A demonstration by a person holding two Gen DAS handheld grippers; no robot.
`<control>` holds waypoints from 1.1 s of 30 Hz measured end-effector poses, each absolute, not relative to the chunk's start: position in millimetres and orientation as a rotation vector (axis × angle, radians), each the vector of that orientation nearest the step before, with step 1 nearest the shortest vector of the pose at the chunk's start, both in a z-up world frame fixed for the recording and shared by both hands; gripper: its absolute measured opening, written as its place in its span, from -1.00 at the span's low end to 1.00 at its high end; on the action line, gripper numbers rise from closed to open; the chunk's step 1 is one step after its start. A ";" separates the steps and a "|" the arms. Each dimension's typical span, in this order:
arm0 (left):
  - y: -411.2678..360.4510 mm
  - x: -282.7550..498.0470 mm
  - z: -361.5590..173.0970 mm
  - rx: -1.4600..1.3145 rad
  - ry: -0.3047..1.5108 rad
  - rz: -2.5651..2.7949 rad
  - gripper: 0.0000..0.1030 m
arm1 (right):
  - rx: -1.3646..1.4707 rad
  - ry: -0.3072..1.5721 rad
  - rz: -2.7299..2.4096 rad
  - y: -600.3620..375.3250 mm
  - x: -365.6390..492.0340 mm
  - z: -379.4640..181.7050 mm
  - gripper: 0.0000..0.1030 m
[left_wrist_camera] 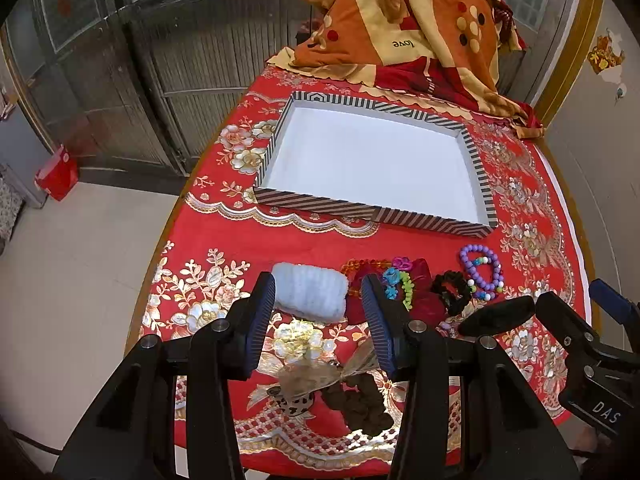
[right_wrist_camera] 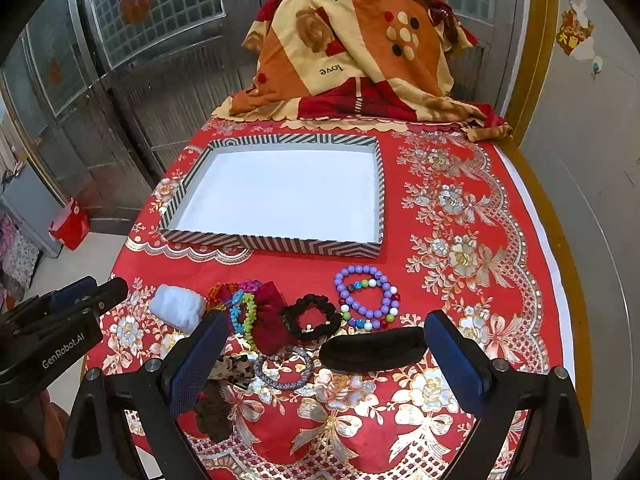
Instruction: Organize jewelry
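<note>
Both grippers hover with jaws wide, holding nothing: left gripper (left_wrist_camera: 320,320) near the white scrunchie (left_wrist_camera: 310,292), right gripper (right_wrist_camera: 320,354) over the black hair clip (right_wrist_camera: 372,349). Jewelry sits in a row before the striped tray (right_wrist_camera: 308,246), bead bracelets (right_wrist_camera: 366,296) nearest it. Red tablecloth (right_wrist_camera: 460,320) beyond lies open.

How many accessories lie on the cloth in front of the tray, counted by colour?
White scrunchie: 1
Black scrunchie, black pad: 2
Purple bead bracelet: 1
Red bow: 1
Brown scrunchie: 1
Grey ring: 1
Multicoloured pieces: cannot tell exactly
Total: at least 8
</note>
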State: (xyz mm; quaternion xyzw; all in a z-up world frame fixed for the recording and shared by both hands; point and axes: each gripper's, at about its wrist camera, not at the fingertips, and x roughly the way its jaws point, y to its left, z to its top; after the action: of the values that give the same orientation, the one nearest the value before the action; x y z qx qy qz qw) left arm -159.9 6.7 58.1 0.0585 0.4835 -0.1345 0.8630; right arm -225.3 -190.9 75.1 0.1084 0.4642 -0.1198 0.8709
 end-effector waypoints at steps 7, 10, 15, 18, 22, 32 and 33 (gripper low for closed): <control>6.6 -159.6 54.9 0.127 1.018 -0.281 -0.14 | 0.229 0.974 -0.243 -189.0 -223.3 72.8 0.90; 5.1 -158.3 52.4 0.128 1.030 -0.290 -0.14 | 0.227 0.976 -0.242 -189.0 -223.0 72.0 0.90; 2.7 -155.1 51.1 0.137 1.043 -0.290 -0.14 | 0.231 0.983 -0.240 -189.3 -220.9 70.6 0.90; 1.2 -153.5 51.0 0.140 1.049 -0.294 -0.14 | 0.227 0.984 -0.239 -189.1 -220.2 69.7 0.90; 1.1 -151.7 51.0 0.139 1.053 -0.298 -0.14 | 0.233 0.988 -0.237 -189.0 -219.9 68.8 0.90; 0.6 -148.8 49.5 0.141 1.062 -0.308 -0.14 | 0.218 1.000 -0.216 -188.4 -215.3 63.7 0.90; -0.1 -149.3 49.8 0.142 1.060 -0.313 -0.14 | 0.218 1.000 -0.214 -188.4 -215.1 63.5 0.90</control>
State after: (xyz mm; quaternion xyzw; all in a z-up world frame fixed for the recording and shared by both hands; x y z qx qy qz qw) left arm -149.3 -0.1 49.8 0.0675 0.5029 -0.1486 0.8488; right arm -215.1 -188.4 63.5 0.1042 0.4773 -0.1021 0.8665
